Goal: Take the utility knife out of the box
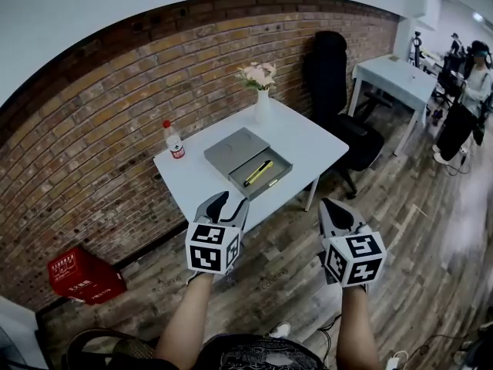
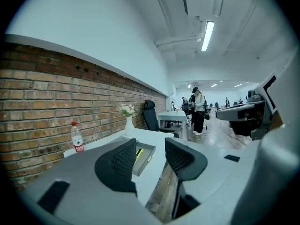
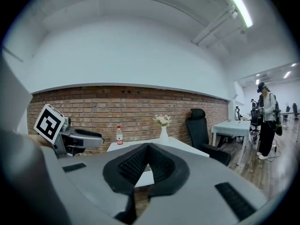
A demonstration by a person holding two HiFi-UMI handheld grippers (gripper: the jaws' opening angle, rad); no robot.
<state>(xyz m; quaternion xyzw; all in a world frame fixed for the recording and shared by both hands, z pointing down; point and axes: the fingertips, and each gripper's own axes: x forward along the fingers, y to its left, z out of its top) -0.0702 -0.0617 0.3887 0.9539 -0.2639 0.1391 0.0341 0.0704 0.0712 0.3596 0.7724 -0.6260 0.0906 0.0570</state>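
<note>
The box (image 1: 231,151) lay in the middle of the tabletop (image 1: 312,141) with the utility knife (image 1: 259,173) in its open tray, a bottle (image 1: 174,140) to its left at the tabletop's corner and a vase (image 1: 263,103) behind it at the far corner. A chair (image 1: 333,72) stood beyond the tabletop to the right, and a crate (image 1: 83,274) sat on the floor by the brick wall (image 1: 100,137) at the left. My left gripper (image 1: 233,200) and right gripper (image 1: 329,205) hung side by side over the floor, short of the tabletop's near edge.

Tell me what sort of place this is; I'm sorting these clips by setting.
Probably an open-plan office: white table, black office chair, ceiling strip light, with a brick wall alongside.
</note>
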